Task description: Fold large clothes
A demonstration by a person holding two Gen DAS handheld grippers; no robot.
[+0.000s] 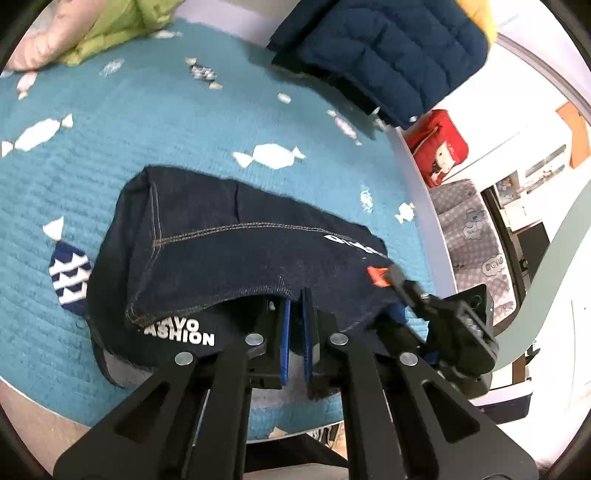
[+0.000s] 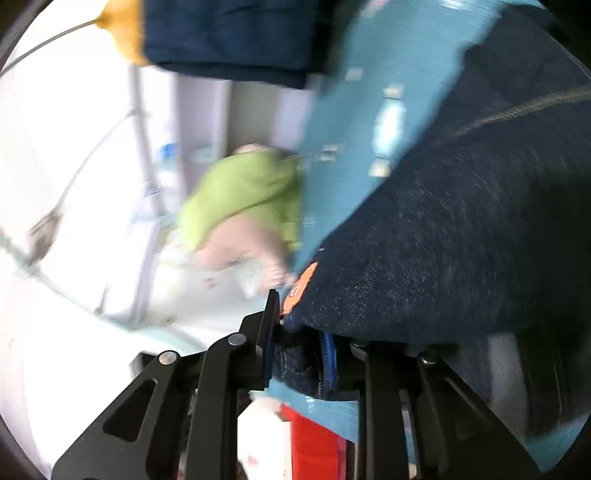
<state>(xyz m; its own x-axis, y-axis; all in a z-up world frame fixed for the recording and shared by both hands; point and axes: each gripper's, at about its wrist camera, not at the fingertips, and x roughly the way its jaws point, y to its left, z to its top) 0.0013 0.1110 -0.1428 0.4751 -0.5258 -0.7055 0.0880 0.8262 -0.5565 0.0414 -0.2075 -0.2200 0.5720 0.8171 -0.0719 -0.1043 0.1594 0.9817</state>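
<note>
A dark denim garment (image 1: 236, 251) with orange stitching and white "FASHION" lettering lies folded on the teal blanket (image 1: 155, 122). My left gripper (image 1: 298, 299) is nearly shut, its blue pads at the garment's near edge with a narrow gap showing between them. The right gripper shows in the left wrist view (image 1: 391, 277) at the garment's right corner by an orange tag (image 1: 375, 276). In the blurred right wrist view my right gripper (image 2: 295, 328) is shut on the denim garment (image 2: 461, 240), next to the orange tag (image 2: 301, 288).
A navy quilted jacket (image 1: 384, 55) lies at the blanket's far right. A green garment (image 1: 114, 29) and a pink one (image 1: 40, 48) lie at the far left. The bed edge (image 1: 417, 177) runs on the right, with a red bag (image 1: 437, 147) beyond it.
</note>
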